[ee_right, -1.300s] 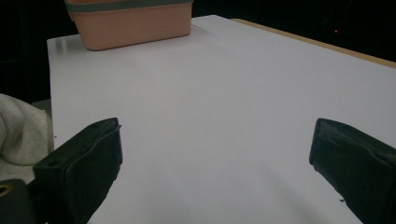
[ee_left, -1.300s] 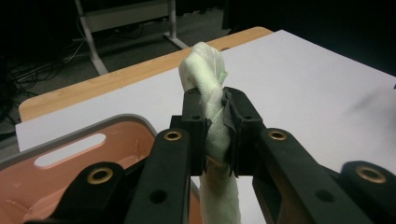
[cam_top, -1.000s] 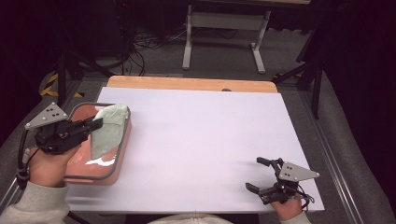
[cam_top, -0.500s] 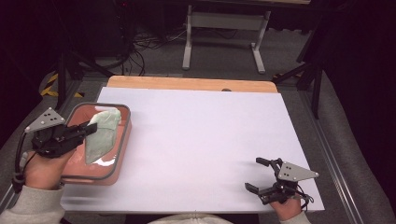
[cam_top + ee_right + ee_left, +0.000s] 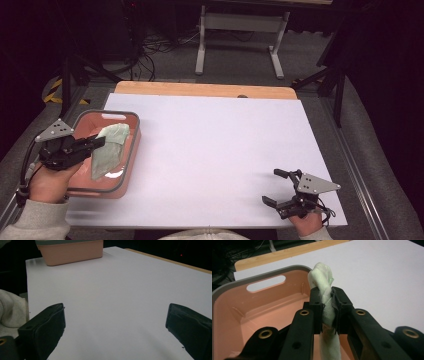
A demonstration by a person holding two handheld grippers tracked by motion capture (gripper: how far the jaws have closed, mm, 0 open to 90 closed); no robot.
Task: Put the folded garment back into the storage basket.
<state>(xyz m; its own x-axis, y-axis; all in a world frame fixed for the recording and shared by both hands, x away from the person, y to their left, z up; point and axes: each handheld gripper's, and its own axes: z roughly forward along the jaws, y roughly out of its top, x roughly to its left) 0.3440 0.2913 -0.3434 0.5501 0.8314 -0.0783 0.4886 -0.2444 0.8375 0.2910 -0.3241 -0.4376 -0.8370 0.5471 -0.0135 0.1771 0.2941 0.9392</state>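
Note:
A pale green cloth hangs over the pink bin with a grey rim at the table's left side. My left gripper is shut on the cloth. In the left gripper view the cloth is bunched between the two black jaws of that gripper, above the inside of the bin. My right gripper rests near the table's front right corner, open, with nothing between its jaws. In the right gripper view that gripper looks across bare white table toward the bin.
The white table top has a wooden strip along its far edge. Beyond it stand a metal frame and cables on the floor. A light sleeve lies at the left of the right gripper view.
My left gripper has dropped a little and drawn back toward the person with the cloth, which now hangs lower into the bin. The right gripper has stayed still.

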